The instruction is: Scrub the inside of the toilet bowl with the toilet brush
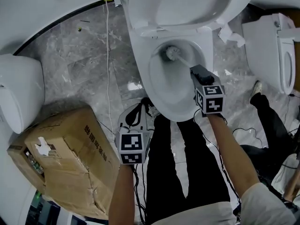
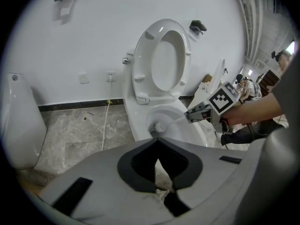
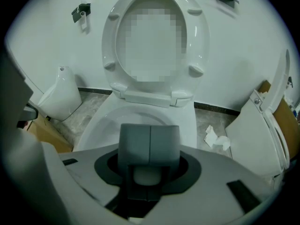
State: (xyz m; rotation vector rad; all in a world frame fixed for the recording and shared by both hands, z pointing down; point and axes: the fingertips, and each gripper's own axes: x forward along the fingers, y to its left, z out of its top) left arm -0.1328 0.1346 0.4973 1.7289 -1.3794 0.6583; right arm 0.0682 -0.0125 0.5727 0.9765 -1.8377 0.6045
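Note:
The white toilet bowl (image 1: pixel 156 87) stands open with its seat and lid raised (image 2: pixel 164 60). A toilet brush is inside it, with the bristle head (image 1: pixel 171 53) near the back of the bowl. My right gripper (image 1: pixel 197 72) reaches over the bowl's right rim and is shut on the brush's white handle (image 3: pixel 147 176). The left gripper view shows the brush head (image 2: pixel 159 126) in the bowl and the right gripper (image 2: pixel 191 116) beside it. My left gripper (image 1: pixel 136 118) hangs over the floor by the bowl's front left, jaws together with nothing between them (image 2: pixel 159 162).
A battered cardboard box (image 1: pixel 65 163) lies at lower left, with a white fixture (image 1: pixel 16 93) behind it. A second toilet (image 1: pixel 276 50) and crumpled paper (image 1: pixel 232 34) are to the right. A cable (image 1: pixel 108 55) runs across the marble floor. Legs in black trousers (image 1: pixel 183 172) stand before the bowl.

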